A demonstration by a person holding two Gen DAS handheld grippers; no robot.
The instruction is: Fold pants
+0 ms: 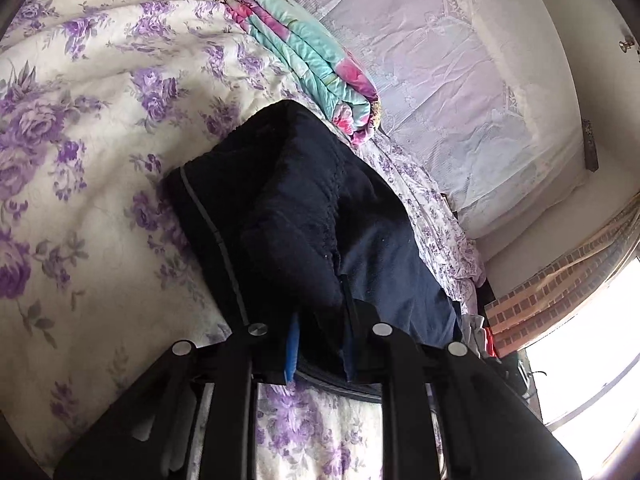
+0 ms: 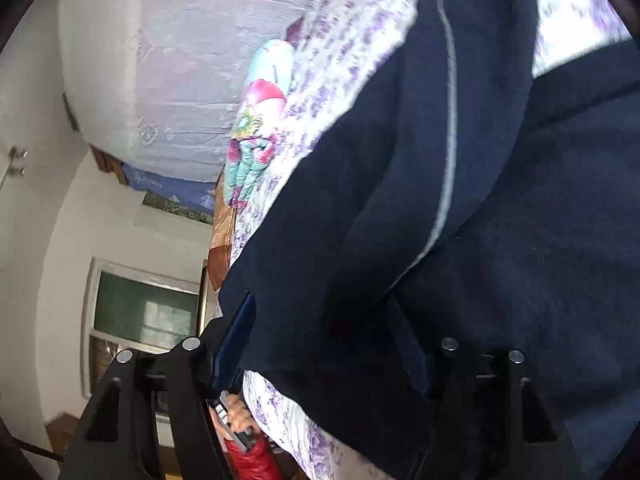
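Note:
The dark navy pants (image 1: 296, 220) with a thin grey side stripe hang lifted over the floral bedspread (image 1: 80, 140). My left gripper (image 1: 320, 344) is shut on the pants' edge; cloth bunches between its blue-padded fingers (image 1: 291, 354). In the right wrist view the same pants (image 2: 460, 220) fill most of the frame, the grey stripe running down them. My right gripper (image 2: 332, 344) is wide apart around a thick fold of the fabric, which drapes over and hides the fingertips; whether it grips is unclear.
A folded turquoise and pink quilt (image 1: 320, 64) lies on the bed (image 2: 352, 40) by the lace-covered wall (image 1: 460, 80). A bright window (image 1: 592, 360) is at the right. A person in red (image 2: 248, 452) and a window (image 2: 144, 312) show past the bed.

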